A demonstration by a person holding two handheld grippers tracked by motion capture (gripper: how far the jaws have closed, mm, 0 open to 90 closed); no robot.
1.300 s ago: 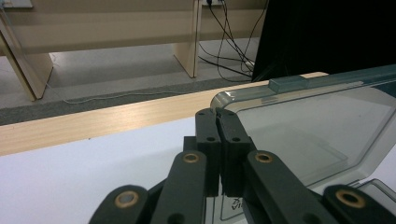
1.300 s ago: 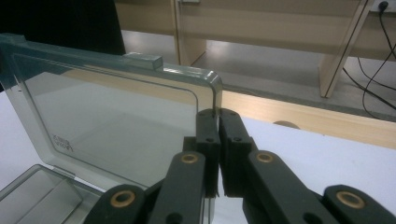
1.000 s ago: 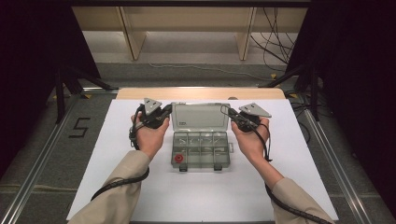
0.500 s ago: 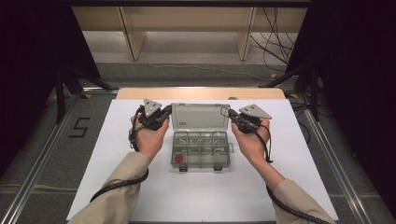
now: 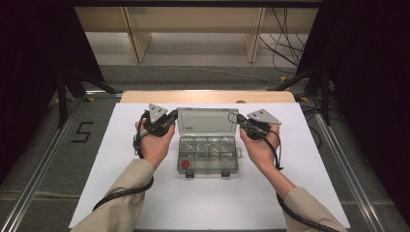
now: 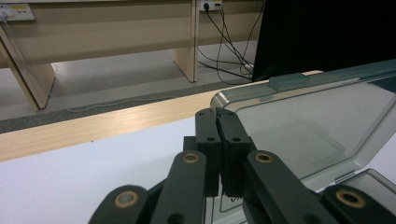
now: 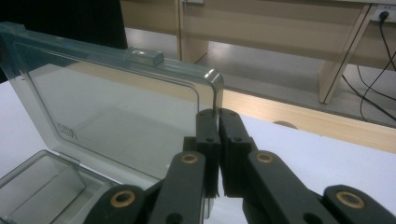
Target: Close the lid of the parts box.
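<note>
The clear compartment box (image 5: 208, 153) lies in the middle of the white table (image 5: 121, 193), with its lid (image 5: 208, 121) standing open at the far side. The left gripper (image 5: 170, 126) clenches on the lid's left edge, and the right gripper (image 5: 240, 121) clenches on its right edge. A red piece (image 5: 185, 164) sits in the near left compartment.
</note>
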